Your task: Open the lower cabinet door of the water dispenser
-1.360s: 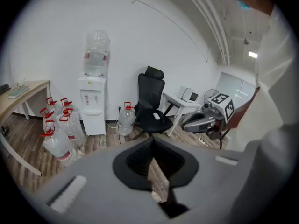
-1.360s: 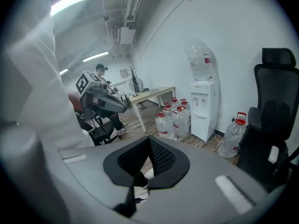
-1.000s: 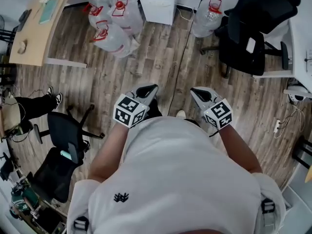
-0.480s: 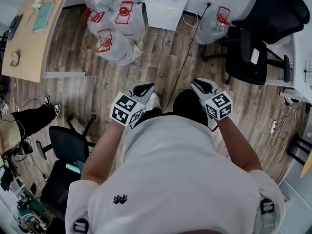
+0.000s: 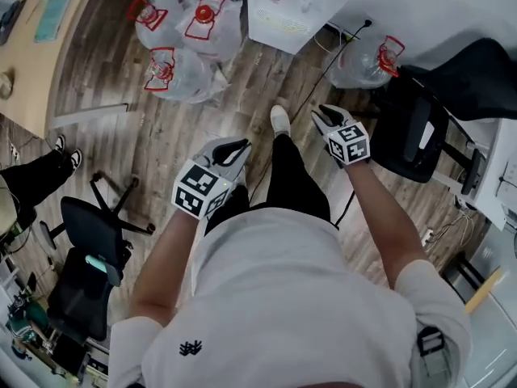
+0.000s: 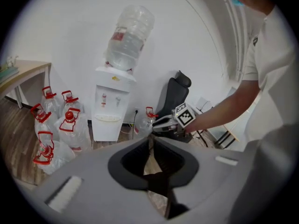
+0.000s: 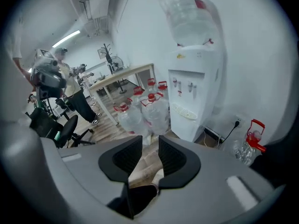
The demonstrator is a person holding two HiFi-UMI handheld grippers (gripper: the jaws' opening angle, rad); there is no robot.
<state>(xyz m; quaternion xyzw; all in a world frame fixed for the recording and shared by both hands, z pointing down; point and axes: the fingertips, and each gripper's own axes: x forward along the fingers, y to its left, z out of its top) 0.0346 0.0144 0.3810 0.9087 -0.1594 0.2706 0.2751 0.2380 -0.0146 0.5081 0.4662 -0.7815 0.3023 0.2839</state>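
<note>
The white water dispenser stands against the far wall with an upturned clear bottle on top. Its lower cabinet door is closed, as the right gripper view also shows on the dispenser. Both grippers hang over the wood floor, well short of it. My left gripper is shut with nothing in it, its tips meeting. My right gripper reaches further forward, and its jaws are opening with only floor between them. From the left gripper view, the right gripper shows to the dispenser's right.
Several bagged water bottles crowd the floor left of the dispenser, and one more lies to its right. A black power cord runs along the floor. Black chairs stand on both sides. A desk is far left.
The person has stepped toward the dispenser, which now sits closer in view. Both grippers have moved forward, the right one further than the left.
</note>
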